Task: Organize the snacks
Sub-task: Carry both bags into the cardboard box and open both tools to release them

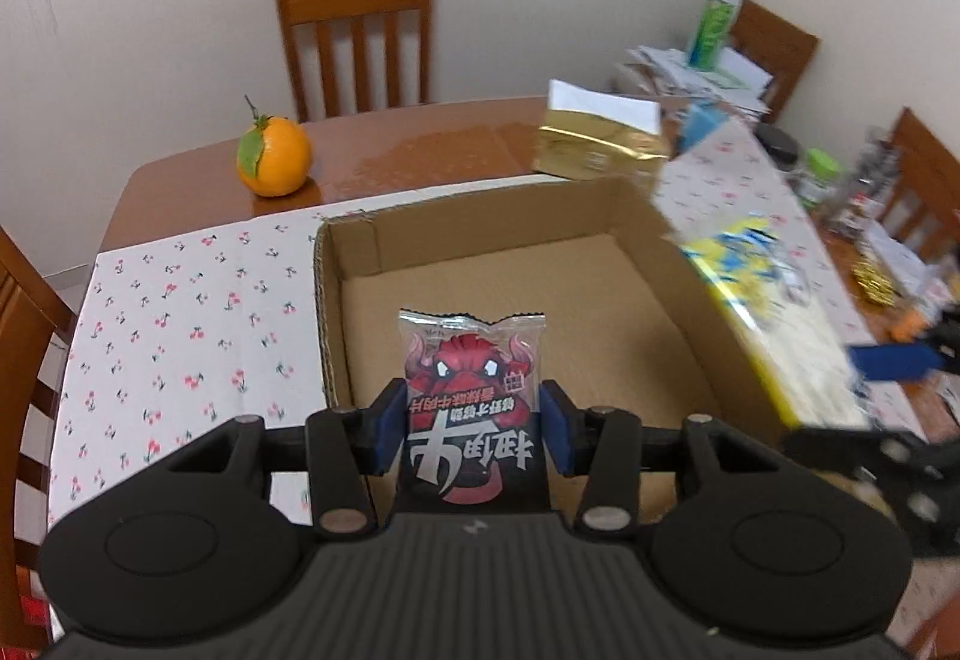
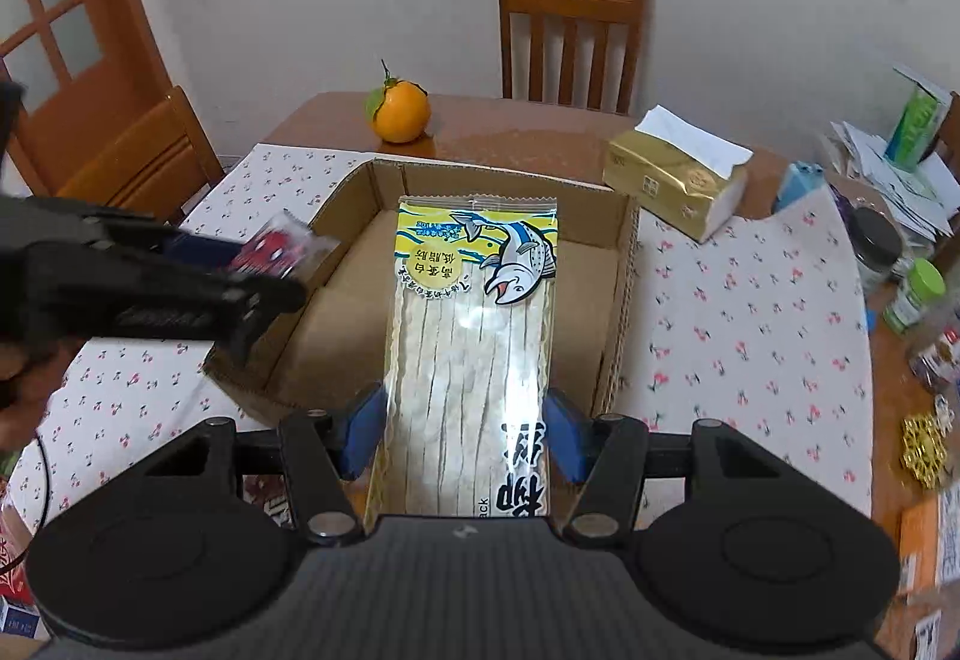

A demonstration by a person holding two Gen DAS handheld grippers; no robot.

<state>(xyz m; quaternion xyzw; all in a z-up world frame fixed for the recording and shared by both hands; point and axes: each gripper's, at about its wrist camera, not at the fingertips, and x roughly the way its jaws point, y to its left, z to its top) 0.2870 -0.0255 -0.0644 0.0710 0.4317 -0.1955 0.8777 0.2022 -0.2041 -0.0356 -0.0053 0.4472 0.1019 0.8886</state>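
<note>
My left gripper (image 1: 474, 429) is shut on a small red-and-black snack packet (image 1: 474, 390) and holds it over the near edge of an open cardboard box (image 1: 654, 222). The packet also shows blurred in the right wrist view (image 2: 276, 249), at the box's left wall. My right gripper (image 2: 465, 429) is shut on a long yellow fish-strip packet (image 2: 474, 336) that reaches out over the box (image 2: 624, 264). That packet shows blurred at the box's right side in the left wrist view (image 1: 768, 312). The box floor is bare.
The box stands on a cherry-print cloth (image 1: 180, 312) on a wooden table. An orange (image 2: 399, 111) and a gold tissue pack (image 2: 672, 177) lie behind it. Jars (image 2: 912, 294) and clutter crowd the right edge. Wooden chairs (image 2: 570, 36) ring the table.
</note>
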